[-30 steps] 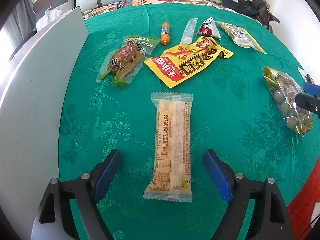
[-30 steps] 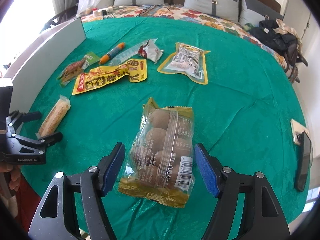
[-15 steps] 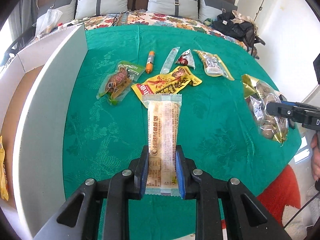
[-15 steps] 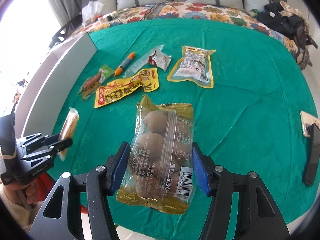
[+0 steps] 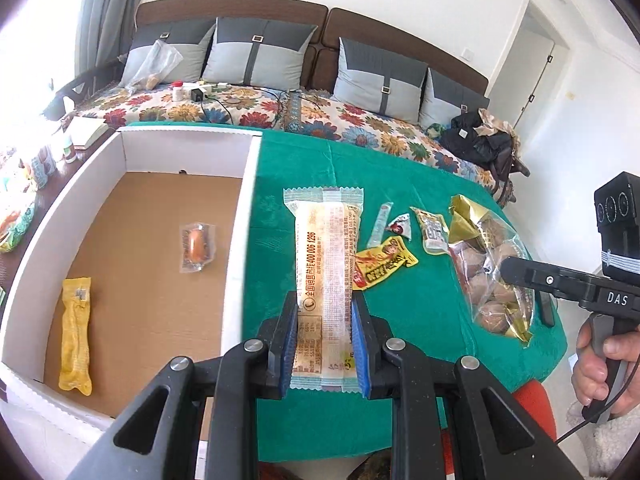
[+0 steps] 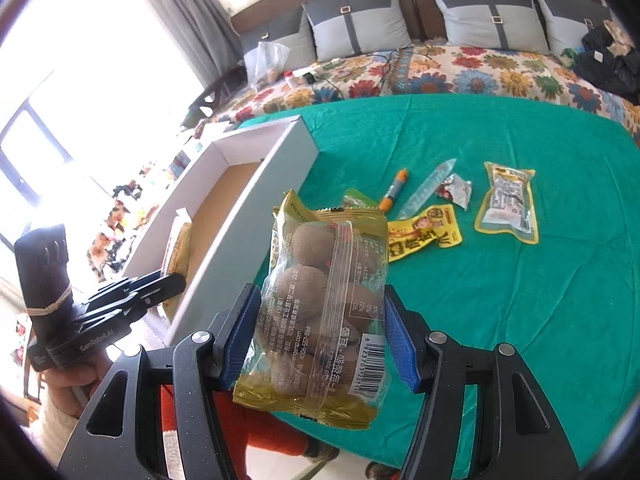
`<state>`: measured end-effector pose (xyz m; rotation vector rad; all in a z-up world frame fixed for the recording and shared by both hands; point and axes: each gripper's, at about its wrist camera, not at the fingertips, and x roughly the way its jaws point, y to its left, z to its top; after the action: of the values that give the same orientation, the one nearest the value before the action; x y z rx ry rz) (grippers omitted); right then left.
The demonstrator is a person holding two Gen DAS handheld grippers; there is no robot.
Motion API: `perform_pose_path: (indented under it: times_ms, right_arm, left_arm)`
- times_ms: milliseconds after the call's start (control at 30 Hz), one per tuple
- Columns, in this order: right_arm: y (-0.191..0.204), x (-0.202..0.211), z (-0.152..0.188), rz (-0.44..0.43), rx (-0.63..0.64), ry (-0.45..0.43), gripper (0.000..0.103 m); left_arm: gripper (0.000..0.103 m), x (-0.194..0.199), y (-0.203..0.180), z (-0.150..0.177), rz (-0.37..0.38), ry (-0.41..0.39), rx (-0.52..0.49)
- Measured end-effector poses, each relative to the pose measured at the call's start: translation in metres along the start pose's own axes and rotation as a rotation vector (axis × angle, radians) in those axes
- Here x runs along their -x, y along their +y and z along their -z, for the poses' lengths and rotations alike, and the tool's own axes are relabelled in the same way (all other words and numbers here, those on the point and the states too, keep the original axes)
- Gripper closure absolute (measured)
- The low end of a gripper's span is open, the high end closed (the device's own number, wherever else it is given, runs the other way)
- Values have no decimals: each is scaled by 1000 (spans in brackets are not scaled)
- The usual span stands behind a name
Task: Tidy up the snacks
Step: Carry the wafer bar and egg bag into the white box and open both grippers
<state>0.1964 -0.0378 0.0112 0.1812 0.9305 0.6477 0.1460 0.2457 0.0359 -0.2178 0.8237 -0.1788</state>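
Note:
My left gripper (image 5: 325, 344) is shut on a long pale wafer bar packet (image 5: 326, 264), lifted off the green table beside the white cardboard box (image 5: 236, 240). My right gripper (image 6: 320, 340) is shut on a clear gold-edged bag of brown round cakes (image 6: 324, 296), also raised above the table. That bag (image 5: 488, 264) and the right gripper (image 5: 516, 272) show at the right of the left wrist view. The left gripper (image 6: 168, 280) appears at the left of the right wrist view, near the box wall (image 6: 256, 232). Inside the box lie a yellow packet (image 5: 76, 332) and a small clear sausage packet (image 5: 196, 248).
On the green tablecloth (image 6: 520, 300) remain a yellow-red snack bag (image 6: 424, 236), an orange sausage stick (image 6: 394, 190), a clear tube (image 6: 428, 188), a small red-white packet (image 6: 456, 192) and a yellow-edged pouch (image 6: 508, 204). A sofa with a floral cover (image 5: 280, 108) stands behind.
Both grippers closed on their packets and lifted them off the table. The views rose and tilted up, and the left one swung so the box interior now shows.

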Motion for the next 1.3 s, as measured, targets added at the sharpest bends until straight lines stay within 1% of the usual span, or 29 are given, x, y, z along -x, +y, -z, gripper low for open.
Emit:
perform_pose_path:
  times_ms: [100,133,267,333,400,467,600,700,733,767,800,833,867,900,1000,1100,1200,1300]
  right_arm:
    - [41,-12,-14,-72,29,-9,40]
    - [57,-18,-19,-89,41,-9,40]
    - [120,-47,-33,-125,120,-4,40]
    - [149,-63,-35,-135,170,2,40]
    - [171,-81,-36,-145,194,23,40]
    - [189,-101,-34,-135,222,46,40]
    - [210,-134,-30,-70,286,72,40]
    - [214,-149,-30,-33,302,76,39]
    - [214,-153,-31,-32,302,79,37]
    - [214,-155,-32,-30,302,78,37]
    - [215,-154,-33,-23,306,75,35]
    - [215,-152,-34,-11,311,70,30]
    - [215,-149,-36,-5,317,60,29]
    - [213,-144,-37,-5,324,49,29]
    - [209,-133,-42,4,333,11,29]
    - [192,-120,-43,21,297,-37,26]
    - [162,-113,-41,53,242,-70,25]
    - [127,-110,-31,113,204,-70,25]
  left_arm:
    - [79,15,44,-8,-89,-21,40]
    - [79,18,59,-9,-108,-24,61]
    - [79,27,109,-8,-185,-22,120]
    - [79,25,128,-6,-217,-10,144]
    - [79,22,145,0,-246,4,164]
    - [79,18,158,5,-279,24,176]
    - [79,8,176,13,-320,54,197]
    - [79,2,183,15,-331,65,206]
    - [73,0,184,15,-339,68,209]
    - [57,-2,185,16,-348,73,213]
    - [46,-3,185,15,-356,73,219]
    - [25,-2,185,16,-366,64,223]
    - [19,1,184,16,-377,48,225]
    - [17,3,181,16,-382,32,224]
    - [17,5,177,17,-383,24,228]
    - [17,9,169,19,-386,-2,228]
    - [15,10,155,24,-380,-22,228]
    - [15,7,135,29,-363,-25,212]
